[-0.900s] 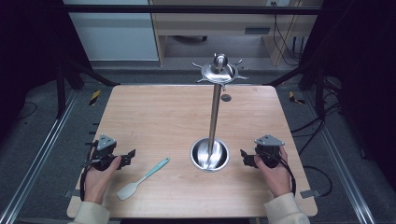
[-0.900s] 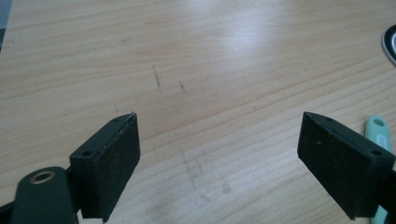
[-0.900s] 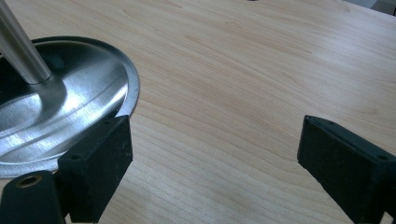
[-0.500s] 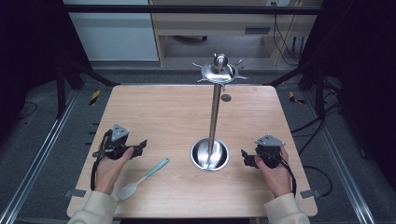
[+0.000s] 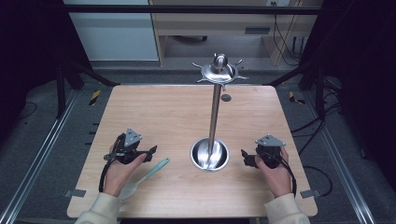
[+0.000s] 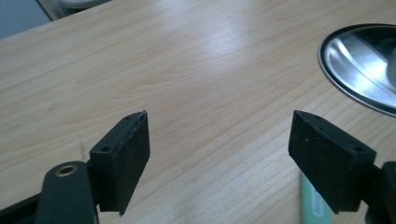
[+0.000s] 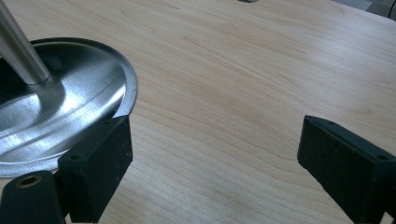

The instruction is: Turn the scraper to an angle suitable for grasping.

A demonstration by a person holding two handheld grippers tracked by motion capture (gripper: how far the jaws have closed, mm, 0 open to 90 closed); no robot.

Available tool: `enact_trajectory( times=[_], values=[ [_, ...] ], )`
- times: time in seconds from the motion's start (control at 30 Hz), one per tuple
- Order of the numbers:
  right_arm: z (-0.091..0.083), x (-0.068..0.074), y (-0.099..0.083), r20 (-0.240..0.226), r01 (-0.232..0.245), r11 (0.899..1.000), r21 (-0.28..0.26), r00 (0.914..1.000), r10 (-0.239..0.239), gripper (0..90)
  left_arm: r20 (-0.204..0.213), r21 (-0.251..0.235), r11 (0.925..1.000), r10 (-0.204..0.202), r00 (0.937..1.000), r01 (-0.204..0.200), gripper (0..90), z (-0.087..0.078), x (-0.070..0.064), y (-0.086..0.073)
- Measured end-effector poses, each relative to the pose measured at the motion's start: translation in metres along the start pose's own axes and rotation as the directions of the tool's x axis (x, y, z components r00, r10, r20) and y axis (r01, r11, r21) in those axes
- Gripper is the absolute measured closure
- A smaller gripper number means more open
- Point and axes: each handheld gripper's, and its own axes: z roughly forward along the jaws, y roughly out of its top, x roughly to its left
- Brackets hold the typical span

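Left gripper (image 5: pixel 150 153) closing in on the spatula (image 5: pixel 145 177).
Both sets of jaws are gaping wide and holding nothing; the spatula is lying just under the left one, left of the stand (image 5: pixel 210 155), so I'd guess lowering and straddling its handle is coming next. Right gripper (image 5: pixel 246 158) is idling.

We note a pale mint-green spatula (image 5: pixel 145 176) lying flat on the tabletop (image 5: pixel 168 116), near the front left. Its slim handle points up-right toward the steel stand base (image 5: pixel 209 154); its paler, rounded blade lies nearest the front edge. A strip of the handle shows in the left gripper view (image 6: pixel 316 205).
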Motion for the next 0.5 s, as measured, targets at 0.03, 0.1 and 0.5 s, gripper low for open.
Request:
enact_trajectory(
  times=[0.03, 0.1, 0.5],
  values=[
    [0.000, 0.000, 0.000, -0.003, -0.009, 1.000, 0.001, 1.0000, 0.009, 10.6, 0.018, 0.008, 0.9998, 0.016, 0.9997, -0.016, 21.4, 0.000, -0.004, 0.001],
    [0.001, -0.001, 0.000, -0.003, -0.005, 1.000, 0.000, 1.0000, 0.005, 10.6, 0.033, 0.012, 0.9996, 0.024, 0.9992, -0.025, 23.6, 0.001, -0.007, 0.001],
    [0.000, -0.001, 0.000, 0.001, -0.013, 1.000, -0.001, 0.9999, 0.013, 10.5, 0.070, 0.058, 0.9950, 0.077, 0.9946, -0.081, 56.0, 0.002, -0.018, 0.002]
  ],
)
